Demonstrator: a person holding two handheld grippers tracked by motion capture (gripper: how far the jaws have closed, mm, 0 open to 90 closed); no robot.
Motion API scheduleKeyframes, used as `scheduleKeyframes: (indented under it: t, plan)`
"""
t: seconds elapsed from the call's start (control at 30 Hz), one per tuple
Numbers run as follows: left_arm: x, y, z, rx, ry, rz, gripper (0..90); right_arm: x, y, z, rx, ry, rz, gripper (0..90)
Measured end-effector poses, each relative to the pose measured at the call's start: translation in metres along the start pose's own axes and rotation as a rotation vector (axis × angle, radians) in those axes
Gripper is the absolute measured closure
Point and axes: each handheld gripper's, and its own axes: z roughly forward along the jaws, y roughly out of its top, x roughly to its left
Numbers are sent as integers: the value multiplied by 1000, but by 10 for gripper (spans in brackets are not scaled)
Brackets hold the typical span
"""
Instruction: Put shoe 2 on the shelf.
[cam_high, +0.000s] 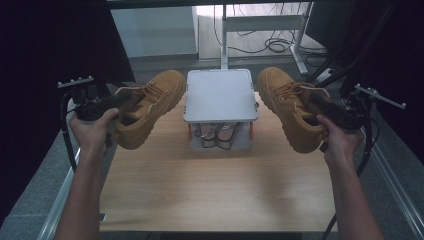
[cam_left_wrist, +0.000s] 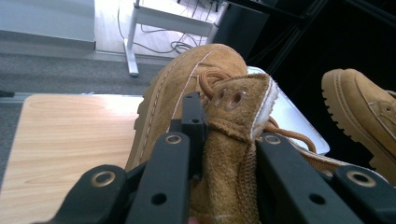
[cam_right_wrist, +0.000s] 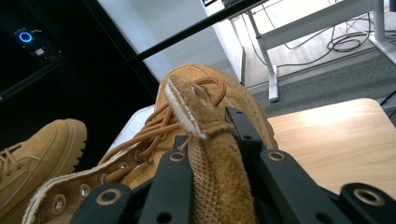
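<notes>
Where fingers (cam_left_wrist: 177, 154) clamp left boot (cam_high: 147, 105), tongue hides grip; right boot (cam_high: 292, 107) likewise.

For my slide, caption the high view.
Each set of tongs, left and right, holds a tan boot beside a white rack.

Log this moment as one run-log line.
left gripper: shut on left boot | right gripper: shut on right boot | both boots: lifted, flanking rack
</notes>
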Motion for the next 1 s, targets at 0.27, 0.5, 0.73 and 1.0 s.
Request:
scheduleKeyframes:
  t: [0.27,0.5,0.73,1.0]
  plan:
    - [-16,11,21,2,-16,-25,803,18,10,19,20,3,8,804]
    - [-28,18,40,8,-23,-39,803,34,16,37,36,1,6,802]
    - [-39,22,52,14,-28,-39,803,46,15,56,49,11,20,801]
    - [-50,23,59,27,-44,-31,803,53,12,64,58,22,32,800]
